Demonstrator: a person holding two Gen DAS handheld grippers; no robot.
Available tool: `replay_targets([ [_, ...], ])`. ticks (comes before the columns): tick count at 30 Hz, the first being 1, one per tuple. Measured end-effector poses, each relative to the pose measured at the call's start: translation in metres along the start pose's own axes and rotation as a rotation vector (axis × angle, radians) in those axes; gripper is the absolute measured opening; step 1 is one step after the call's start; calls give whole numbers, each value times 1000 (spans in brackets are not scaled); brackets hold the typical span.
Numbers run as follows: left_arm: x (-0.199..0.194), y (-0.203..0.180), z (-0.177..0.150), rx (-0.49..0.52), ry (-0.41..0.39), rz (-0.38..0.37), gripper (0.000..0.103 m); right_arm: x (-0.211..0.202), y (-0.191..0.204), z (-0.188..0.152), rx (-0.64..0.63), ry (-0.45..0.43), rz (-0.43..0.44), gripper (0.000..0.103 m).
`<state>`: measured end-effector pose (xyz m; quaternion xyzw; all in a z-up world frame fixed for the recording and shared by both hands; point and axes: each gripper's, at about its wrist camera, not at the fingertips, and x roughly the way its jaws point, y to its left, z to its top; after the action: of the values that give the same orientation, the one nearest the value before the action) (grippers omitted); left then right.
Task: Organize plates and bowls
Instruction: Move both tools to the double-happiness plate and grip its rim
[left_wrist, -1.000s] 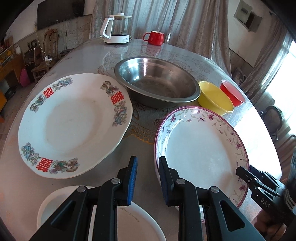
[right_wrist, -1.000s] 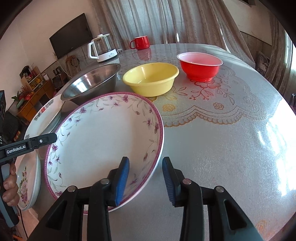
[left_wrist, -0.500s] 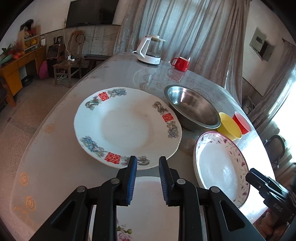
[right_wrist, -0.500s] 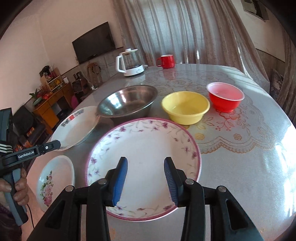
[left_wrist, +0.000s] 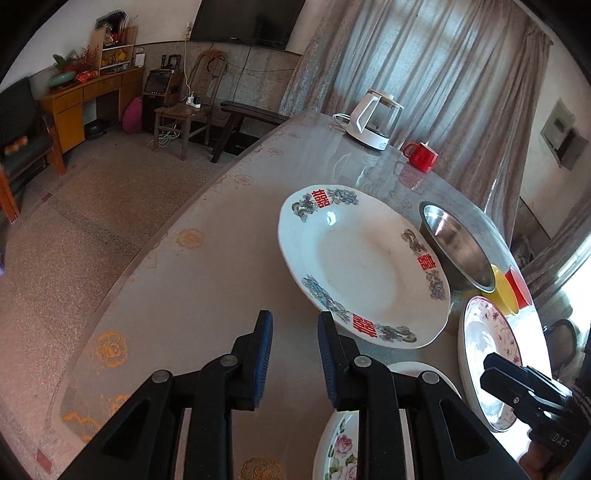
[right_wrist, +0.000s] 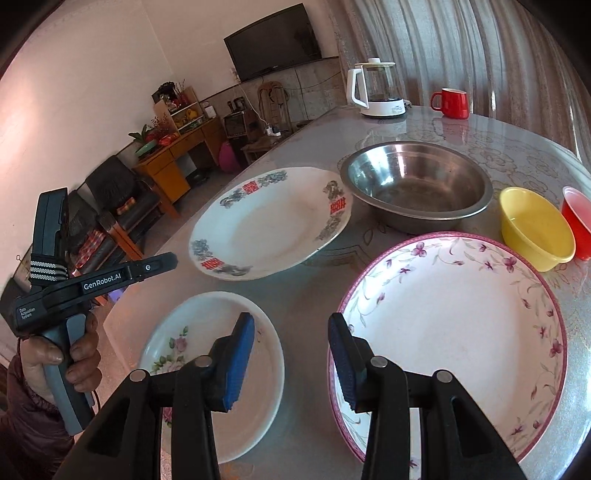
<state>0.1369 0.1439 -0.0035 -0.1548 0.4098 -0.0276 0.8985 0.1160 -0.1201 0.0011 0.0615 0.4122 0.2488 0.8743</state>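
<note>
While both of my grippers hang above the near edge of the table (right_wrist: 306, 306), neither one holds anything. My left gripper (left_wrist: 295, 325) has its jaws easing apart over bare tabletop, with nothing between the blue pads. My right gripper (right_wrist: 291, 332) stands moderately spread, one finger above the small rose-patterned plate (right_wrist: 207, 332) and the other above the rim of the purple-flowered plate (right_wrist: 454, 314); I see no contact with either.

Both plates lie flat and face up, side by side, apart. From the right wrist view I read "GenRobot.AI" and small print, "Data Acquisition System", on the left tool, gripped by a hand (right_wrist: 74, 362).

Beyond them the large white plate (right_wrist: 269, 229) lies flat, with red double-happiness characters on its rim. Farther back the steel bowl (right_wrist: 417, 184), yellow bowl (right_wrist: 535, 229) and red bowl (right_wrist: 578, 225) stand upright in a row. At the far edge sit a kettle (right_wrist: 376, 88) and red mug (right_wrist: 452, 103).
</note>
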Motion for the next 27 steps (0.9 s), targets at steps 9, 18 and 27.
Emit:
replay_targets([
  [9,18,14,35,19,-34,-1,49,41,-14,46,79,34,31,42],
  [18,61,15,69,41,2,5,49,78,-32,70,99,68,-62,43],
  [27,111,-6,84,87,99,-38,36,107,-35,80,102,113,-68,45],
])
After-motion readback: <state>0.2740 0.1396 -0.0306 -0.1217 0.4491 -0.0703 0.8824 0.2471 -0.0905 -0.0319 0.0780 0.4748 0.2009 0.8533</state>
